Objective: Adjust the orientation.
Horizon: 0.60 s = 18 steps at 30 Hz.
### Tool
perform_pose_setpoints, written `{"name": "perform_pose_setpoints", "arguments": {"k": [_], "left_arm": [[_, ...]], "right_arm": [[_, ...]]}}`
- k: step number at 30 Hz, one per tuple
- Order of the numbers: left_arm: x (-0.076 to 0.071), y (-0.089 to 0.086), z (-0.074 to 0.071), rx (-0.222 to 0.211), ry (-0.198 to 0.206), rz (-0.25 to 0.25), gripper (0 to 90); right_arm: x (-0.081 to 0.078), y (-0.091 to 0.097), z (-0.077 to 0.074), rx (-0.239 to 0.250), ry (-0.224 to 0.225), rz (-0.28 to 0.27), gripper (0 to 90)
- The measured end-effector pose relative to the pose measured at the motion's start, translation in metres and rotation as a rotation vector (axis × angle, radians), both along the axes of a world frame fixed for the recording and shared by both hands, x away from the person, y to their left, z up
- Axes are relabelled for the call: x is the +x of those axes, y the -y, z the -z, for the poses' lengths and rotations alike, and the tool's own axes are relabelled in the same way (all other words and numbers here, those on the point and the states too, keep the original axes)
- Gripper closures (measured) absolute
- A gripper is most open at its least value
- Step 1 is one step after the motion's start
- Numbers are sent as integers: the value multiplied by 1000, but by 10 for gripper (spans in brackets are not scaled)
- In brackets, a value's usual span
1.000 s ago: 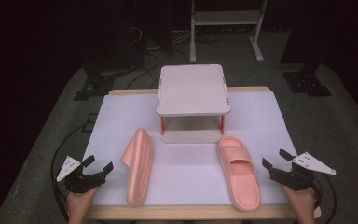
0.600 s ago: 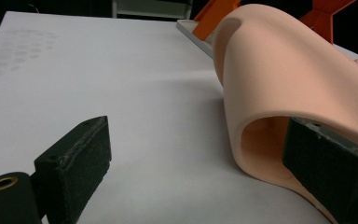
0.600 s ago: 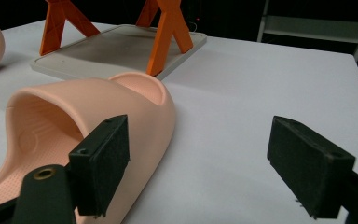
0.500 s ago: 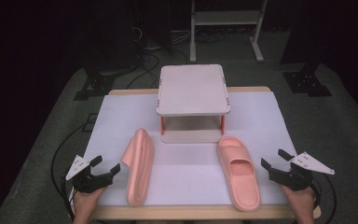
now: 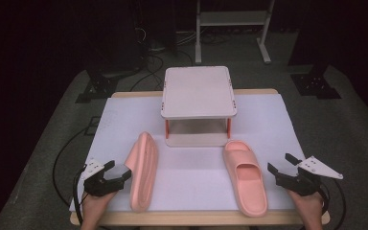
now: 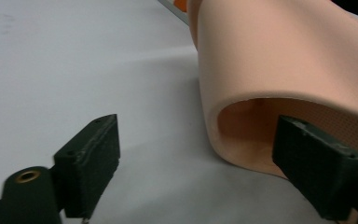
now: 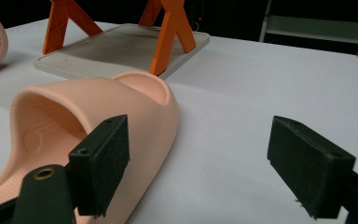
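Slipper [image 5: 142, 172] in pale pink, the left one of a pair, lies tipped on its side near the front left of a white table [image 5: 191, 177], sole facing outward to the left. The left gripper [image 5: 118, 173] has come up against its strap end. In the left gripper view the slipper [image 6: 279, 84] shows its open mouth, with one black jaw just inside the opening and the other out on the bare table. The jaws have just been closing a little, yet they stand released, with the strap wall between them and neither pad pressing on it.

The other slipper [image 5: 245, 176] lies flat and upright at the front right, toe pointing away from the person. The right gripper [image 5: 281, 166] waits just beside it, jaws wide apart and empty; in the right gripper view that slipper [image 7: 74, 140] sits by the near jaw.

Behind both slippers stands a small two-level rack [image 5: 199, 91] with orange legs, its lower shelf bare.

To do this pickup well, the left jaws should probably slide deeper so the pads cover the thick part of the strap, then close firmly before lifting, since soft foam may bend and slip from a shallow pinch.
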State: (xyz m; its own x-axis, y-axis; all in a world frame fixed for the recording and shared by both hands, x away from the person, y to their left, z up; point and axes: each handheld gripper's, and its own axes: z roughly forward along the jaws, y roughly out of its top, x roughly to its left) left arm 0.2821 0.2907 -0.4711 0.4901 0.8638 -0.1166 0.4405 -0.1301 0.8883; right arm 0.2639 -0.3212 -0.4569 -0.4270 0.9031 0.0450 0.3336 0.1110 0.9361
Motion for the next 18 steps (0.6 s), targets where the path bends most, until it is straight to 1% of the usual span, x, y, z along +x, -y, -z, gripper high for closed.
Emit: {"name": "perform_pose_setpoints", "arguments": {"k": [1, 2, 4, 5, 6, 7, 8, 9, 11, 12, 13, 15, 16, 18], "left_arm": [[2, 1, 0, 2, -9, 6, 220], [4, 4, 0, 15, -23, 10, 232], [5, 6, 1, 19, -30, 12, 236], [5, 7, 1, 18, -32, 16, 259], [6, 7, 1, 28, -38, 18, 278], [7, 8, 1, 23, -39, 24, 320], [7, 8, 1, 23, -39, 24, 339], [7, 9, 1, 25, -50, 25, 339], [9, 8, 1, 25, -62, 34, 374], [10, 8, 2, 15, -66, 37, 415], [11, 8, 2, 15, -70, 39, 415], [11, 8, 2, 7, -76, 39, 463], [11, 8, 2, 6, -78, 39, 463], [12, 9, 2, 4, -86, 34, 491]], "right_arm": [[0, -1, 0, 2, -5, 0, 205], [0, -1, 0, 1, -5, -2, 205], [0, -1, 0, 1, -6, -3, 205], [1, -2, 0, 0, -6, -4, 205], [1, -2, 0, -2, -7, -4, 205], [1, -3, 0, -3, -6, -7, 205], [1, -3, 0, -3, -6, -7, 205], [1, -3, 1, -2, -8, -6, 205], [1, -3, 1, -1, -9, -6, 205], [1, -4, 0, 7, -9, -9, 205], [1, -4, 0, 7, -9, -9, 205], [0, -5, -1, 8, -5, -11, 205], [0, -5, -1, 10, -4, -13, 205], [0, -6, -1, 8, 0, -16, 205]]}}
